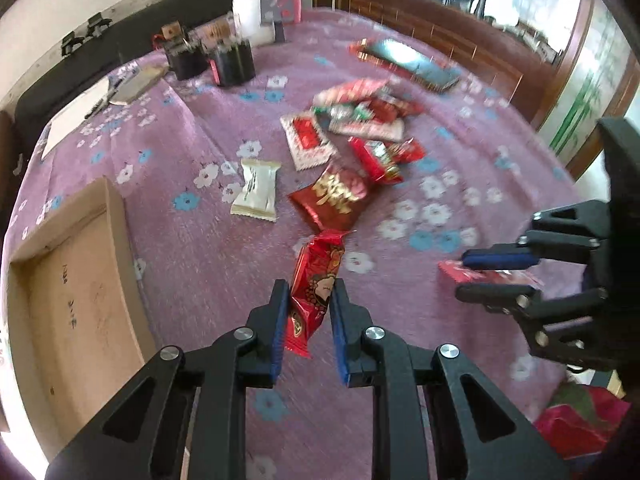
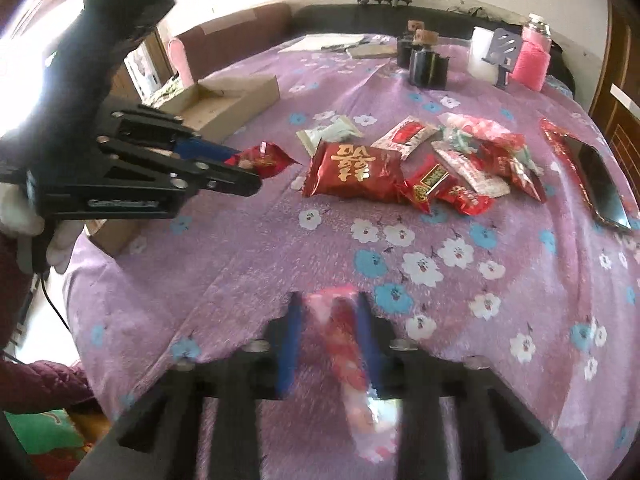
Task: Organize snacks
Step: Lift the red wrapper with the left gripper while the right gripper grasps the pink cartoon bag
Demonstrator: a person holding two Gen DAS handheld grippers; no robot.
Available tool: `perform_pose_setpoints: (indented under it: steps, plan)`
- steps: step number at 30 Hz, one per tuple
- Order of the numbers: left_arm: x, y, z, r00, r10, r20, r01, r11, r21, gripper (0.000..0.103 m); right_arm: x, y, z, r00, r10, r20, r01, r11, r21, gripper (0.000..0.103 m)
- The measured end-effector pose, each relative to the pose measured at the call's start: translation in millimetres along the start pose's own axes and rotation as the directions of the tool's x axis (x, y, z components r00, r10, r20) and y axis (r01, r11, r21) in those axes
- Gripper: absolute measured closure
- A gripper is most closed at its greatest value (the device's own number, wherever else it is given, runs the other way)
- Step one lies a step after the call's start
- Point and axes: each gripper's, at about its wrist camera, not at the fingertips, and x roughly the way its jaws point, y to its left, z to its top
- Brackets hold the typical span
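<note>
The left claw (image 1: 310,300) is clamped on a red snack packet (image 1: 316,276), lifted above the floral worktop (image 1: 208,248) beside the cardboard box (image 1: 76,300); the right claw (image 2: 330,320) pinches a pink-and-red packet (image 2: 344,340); the remaining snacks (image 2: 420,160) lie heaped mid-worktop.

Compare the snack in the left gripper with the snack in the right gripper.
The left gripper pinches a dark red packet with a printed figure; the right gripper pinches a paler pink-and-red packet. The dark red packet looks crisp, the pink-and-red packet is blurred. Both are clamped between blue pads above the purple floral cloth.
</note>
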Motion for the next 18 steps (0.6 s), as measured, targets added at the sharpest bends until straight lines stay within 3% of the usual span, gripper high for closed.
perform_pose_setpoints:
  steps: [8,18]
  plan:
    - [-52,-1,-14,0.992,-0.047,0.116,0.054,0.997,-0.059,0.085,-29,0,-13,0.998,-0.026,0.057,0.023,0.999,0.049,0.089]
    - [-88,14,-33,0.97,-0.09,0.226,0.128,0.979,-0.159,0.085,-64,-17,-17,0.989,-0.033,0.143,0.012,0.99,0.144,0.092]
